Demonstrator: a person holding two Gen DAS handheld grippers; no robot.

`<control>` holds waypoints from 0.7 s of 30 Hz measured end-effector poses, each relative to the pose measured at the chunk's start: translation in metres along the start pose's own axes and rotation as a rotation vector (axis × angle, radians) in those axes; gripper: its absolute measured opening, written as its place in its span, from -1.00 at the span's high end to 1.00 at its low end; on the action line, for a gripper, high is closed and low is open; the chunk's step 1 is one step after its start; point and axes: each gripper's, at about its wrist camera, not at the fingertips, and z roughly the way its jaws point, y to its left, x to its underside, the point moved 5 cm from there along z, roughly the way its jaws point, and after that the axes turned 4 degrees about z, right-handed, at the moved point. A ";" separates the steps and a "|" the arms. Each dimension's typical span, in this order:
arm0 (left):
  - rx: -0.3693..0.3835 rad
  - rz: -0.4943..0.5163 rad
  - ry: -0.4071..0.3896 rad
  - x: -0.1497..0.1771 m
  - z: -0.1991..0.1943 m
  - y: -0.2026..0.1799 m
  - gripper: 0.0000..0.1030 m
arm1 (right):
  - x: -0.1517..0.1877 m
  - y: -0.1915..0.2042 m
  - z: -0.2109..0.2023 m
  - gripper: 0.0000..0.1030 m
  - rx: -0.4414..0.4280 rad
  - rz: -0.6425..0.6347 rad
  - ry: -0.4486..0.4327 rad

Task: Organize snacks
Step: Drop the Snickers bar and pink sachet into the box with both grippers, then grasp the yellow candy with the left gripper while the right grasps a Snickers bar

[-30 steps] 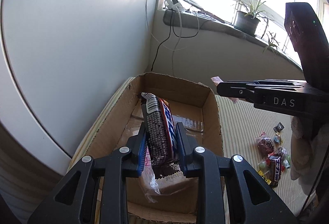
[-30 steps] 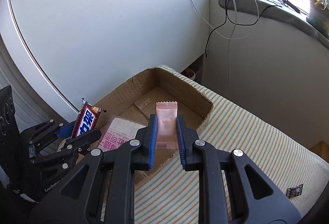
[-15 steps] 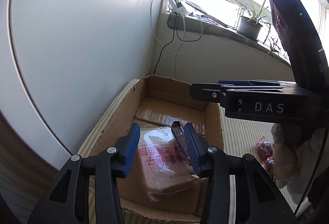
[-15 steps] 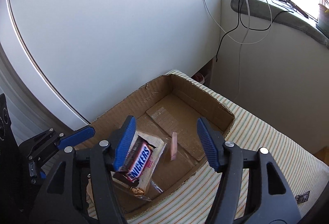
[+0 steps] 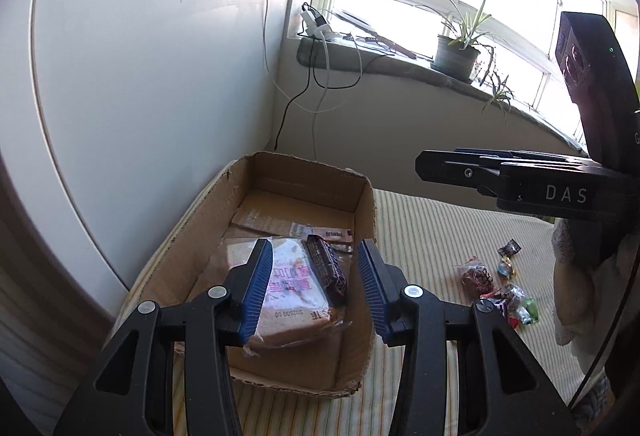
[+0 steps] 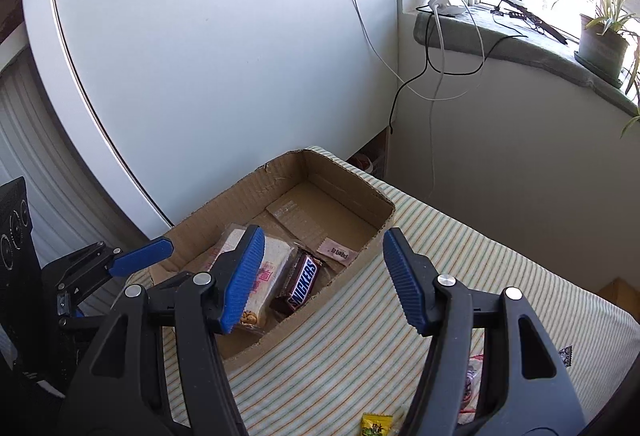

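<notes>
An open cardboard box (image 5: 364,203) (image 6: 352,205) sits on a striped cloth. Inside lie a white packet with pink writing (image 5: 292,288) (image 6: 276,260), a Snickers bar (image 5: 326,268) (image 6: 305,282) beside it, and a small pink sachet (image 5: 334,236) (image 6: 338,251) further back. My left gripper (image 5: 314,246) hangs open above the box's near end with nothing between its fingers; it also shows at the left edge (image 6: 132,252) of the right wrist view. My right gripper (image 6: 324,234) is open and empty over the box's near wall, and is seen side-on (image 5: 424,161) in the left wrist view.
Several loose wrapped candies (image 5: 500,288) lie on the striped cloth (image 5: 424,236) right of the box. A yellow candy (image 6: 374,426) and a black wrapper (image 6: 565,354) lie nearer. A white cabinet (image 5: 140,75) stands left; a sill with a potted plant (image 5: 456,53) and cables lies behind.
Both grippers have opened: the left let go of the Snickers bar, the right of the pink sachet. Both snacks now lie in the box. Both grippers have drawn back and up.
</notes>
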 end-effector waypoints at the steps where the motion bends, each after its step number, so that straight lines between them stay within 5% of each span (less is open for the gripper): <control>1: 0.010 0.009 0.000 0.002 -0.001 -0.005 0.17 | 0.003 -0.006 -0.007 -0.25 0.007 0.005 -0.005; 6: 0.089 0.041 0.023 0.011 0.000 -0.039 0.45 | 0.021 -0.037 -0.046 -0.25 0.062 0.026 -0.024; 17: 0.255 0.070 0.165 0.061 0.029 -0.118 0.52 | 0.085 -0.104 -0.111 -0.24 0.166 0.142 -0.021; 21: 0.287 0.082 0.215 0.079 0.041 -0.140 0.53 | 0.128 -0.099 -0.106 0.16 0.100 0.188 0.049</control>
